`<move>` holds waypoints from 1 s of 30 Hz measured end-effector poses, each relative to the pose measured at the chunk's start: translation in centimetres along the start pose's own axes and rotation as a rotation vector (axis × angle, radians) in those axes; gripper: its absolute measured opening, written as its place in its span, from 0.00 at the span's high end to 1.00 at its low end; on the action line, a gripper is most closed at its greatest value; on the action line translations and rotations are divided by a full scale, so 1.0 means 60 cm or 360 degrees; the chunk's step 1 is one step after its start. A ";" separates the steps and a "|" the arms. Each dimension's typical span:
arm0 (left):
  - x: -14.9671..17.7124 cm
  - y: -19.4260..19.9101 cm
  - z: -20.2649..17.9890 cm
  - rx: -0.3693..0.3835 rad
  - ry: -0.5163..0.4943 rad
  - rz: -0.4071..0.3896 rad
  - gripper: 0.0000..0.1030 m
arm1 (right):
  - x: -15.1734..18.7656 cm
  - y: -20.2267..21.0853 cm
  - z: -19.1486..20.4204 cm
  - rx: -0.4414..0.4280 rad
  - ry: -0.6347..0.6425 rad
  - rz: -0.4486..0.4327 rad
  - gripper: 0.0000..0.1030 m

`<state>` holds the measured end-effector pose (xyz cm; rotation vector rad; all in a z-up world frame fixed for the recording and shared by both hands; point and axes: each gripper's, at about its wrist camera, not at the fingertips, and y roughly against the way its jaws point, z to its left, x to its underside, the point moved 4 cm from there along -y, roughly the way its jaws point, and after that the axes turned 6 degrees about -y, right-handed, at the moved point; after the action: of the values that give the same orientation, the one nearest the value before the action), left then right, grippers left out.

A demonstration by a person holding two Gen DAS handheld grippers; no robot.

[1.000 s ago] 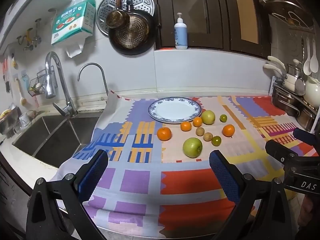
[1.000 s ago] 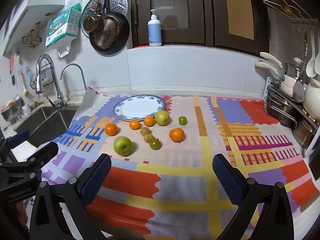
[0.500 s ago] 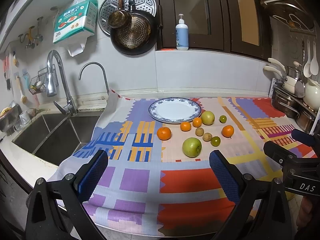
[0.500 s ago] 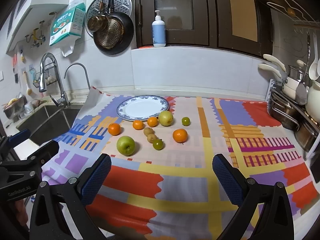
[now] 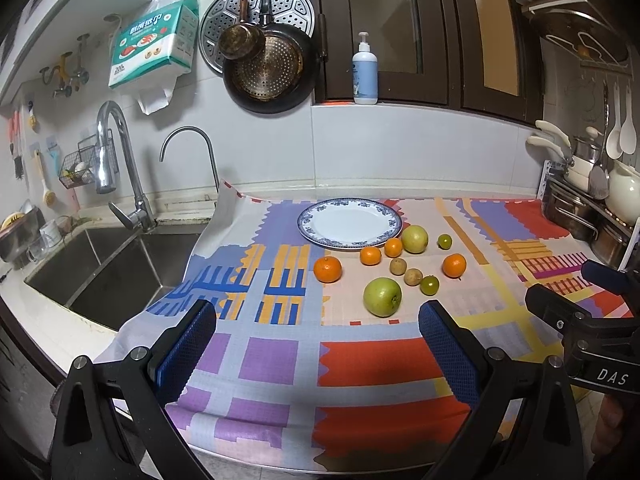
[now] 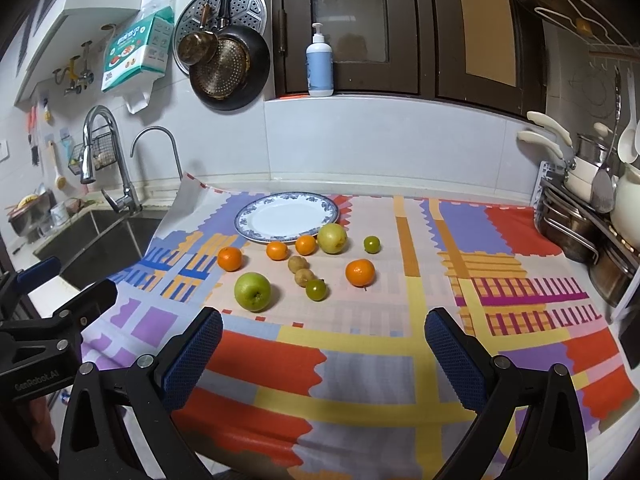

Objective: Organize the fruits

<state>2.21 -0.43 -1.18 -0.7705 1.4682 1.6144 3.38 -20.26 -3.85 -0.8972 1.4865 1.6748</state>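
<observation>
On the counter, a bright patchwork cloth [image 5: 360, 364] covers the worktop beside the sink [image 5: 108, 268], and all the fruit lies on it, none on the plate [image 5: 349, 227]. The plate, white with a blue rim, sits toward the back wall with nothing on it. Just in front of its near edge are two small oranges [image 5: 370, 256] side by side, and next to them a yellow-green fruit [image 5: 415, 239] that nearly touches the rim. A small lime [image 5: 444, 241] lies to the right of that, apart from the rest. Nearer the camera come a larger orange [image 5: 327, 269] on the left, two brown kiwis [image 5: 397, 266] close together in the middle, a small green fruit [image 5: 429, 285] just beside the nearer kiwi, and another orange [image 5: 454, 265] on the right. The green apple [image 5: 382, 296] is the closest fruit, stem side facing right in the left wrist view. The left gripper [image 5: 318, 334] hovers over the front edge of the cloth with its blue-padded fingers spread wide and nothing between them; the apple shows in the gap, well ahead of the tips. The right gripper [image 6: 324, 332] is likewise wide apart and holds nothing, poised above the cloth to the right of the fruit cluster. Each gripper shows at the edge of the other's view. A soap bottle [image 6: 319, 62] stands on the ledge, and pans [image 6: 228, 66] hang on the wall above the taps [image 6: 108, 156].
</observation>
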 end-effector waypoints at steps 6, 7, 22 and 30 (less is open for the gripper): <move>0.000 0.001 0.000 0.0002 0.0001 0.0000 0.00 | 0.000 0.000 0.001 -0.0001 0.0001 -0.0001 0.01; 0.000 0.001 0.000 0.0002 0.0000 -0.0001 0.00 | 0.000 0.000 0.000 0.0000 0.0000 0.0000 0.01; -0.002 0.004 -0.001 0.0011 0.0003 -0.0004 0.00 | 0.000 0.000 0.000 -0.0001 -0.0001 -0.0001 0.01; -0.002 0.004 -0.003 0.0013 0.0003 -0.0002 0.00 | 0.000 0.000 0.001 0.0001 0.0000 0.0002 0.01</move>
<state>2.06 -0.62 -0.95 -0.7686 1.4744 1.6064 3.38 -20.22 -3.87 -0.8963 1.4874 1.6752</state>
